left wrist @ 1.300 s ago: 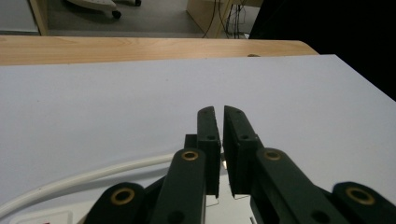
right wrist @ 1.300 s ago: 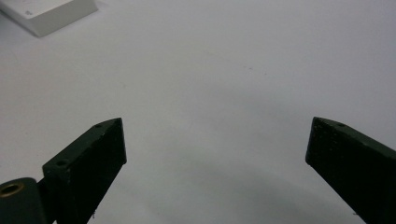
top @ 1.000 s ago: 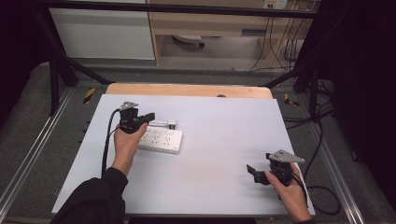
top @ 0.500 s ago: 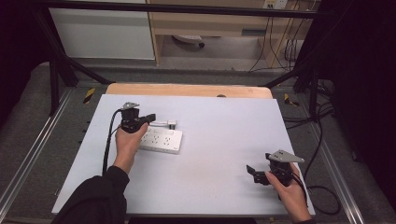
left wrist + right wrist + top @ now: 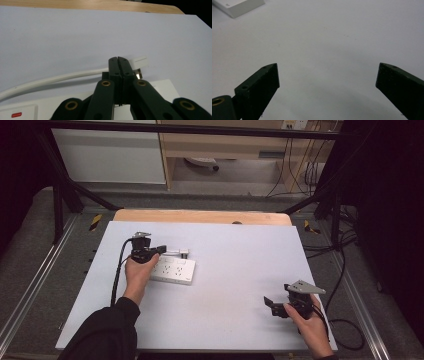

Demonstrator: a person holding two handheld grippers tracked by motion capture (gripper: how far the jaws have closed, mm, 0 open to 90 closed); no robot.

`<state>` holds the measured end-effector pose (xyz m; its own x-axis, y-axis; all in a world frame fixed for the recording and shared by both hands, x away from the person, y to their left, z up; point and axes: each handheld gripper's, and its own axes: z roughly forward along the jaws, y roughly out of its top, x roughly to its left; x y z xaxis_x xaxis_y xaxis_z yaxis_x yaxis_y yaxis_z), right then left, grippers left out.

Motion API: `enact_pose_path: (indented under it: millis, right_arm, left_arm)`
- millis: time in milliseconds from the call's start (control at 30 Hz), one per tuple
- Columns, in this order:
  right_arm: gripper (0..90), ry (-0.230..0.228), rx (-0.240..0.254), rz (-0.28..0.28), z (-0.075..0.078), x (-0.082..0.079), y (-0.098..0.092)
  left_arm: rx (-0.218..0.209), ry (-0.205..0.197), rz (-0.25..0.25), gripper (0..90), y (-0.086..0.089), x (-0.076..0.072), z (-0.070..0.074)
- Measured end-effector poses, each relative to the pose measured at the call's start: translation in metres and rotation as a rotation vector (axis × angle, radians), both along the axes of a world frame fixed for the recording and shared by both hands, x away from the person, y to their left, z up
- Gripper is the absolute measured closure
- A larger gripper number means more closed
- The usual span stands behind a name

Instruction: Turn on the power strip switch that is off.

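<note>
On the white table, left of centre, lies a white power strip with a red switch, its white cable ending in a plug. Left gripper hovers over it, jaws pressed together, holding nothing. Right gripper rests well apart, jaws spread wide.

1. I count one white power strip on the table.
2. One white cable, ending in one plug.
3. Two grippers: left gripper, right gripper.
</note>
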<state>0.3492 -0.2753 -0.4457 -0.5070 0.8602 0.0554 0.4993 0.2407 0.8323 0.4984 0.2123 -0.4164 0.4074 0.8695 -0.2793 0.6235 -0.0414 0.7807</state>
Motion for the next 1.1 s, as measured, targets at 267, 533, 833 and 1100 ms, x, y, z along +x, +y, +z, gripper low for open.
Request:
enact_pose_path:
  millis: [267,533,833,1100]
  right_arm:
    - [5.3,0.002,0.000,0.001,0.000,0.000,0.000]
    - [5.2,0.006,-0.004,0.004,0.000,0.000,0.001]
    - [5.2,0.006,-0.005,0.007,0.000,0.000,0.001]
    - [5.1,0.012,-0.005,0.007,-0.001,0.000,0.001]
  left_arm:
    - [0.017,0.019,-0.011,90.0,0.002,-0.001,-0.002]
    - [0.040,0.048,-0.033,90.0,0.000,-0.003,-0.005]
    - [0.032,0.072,-0.024,90.0,0.002,-0.005,-0.015]
    - [0.024,0.076,-0.019,90.0,0.004,-0.005,-0.018]
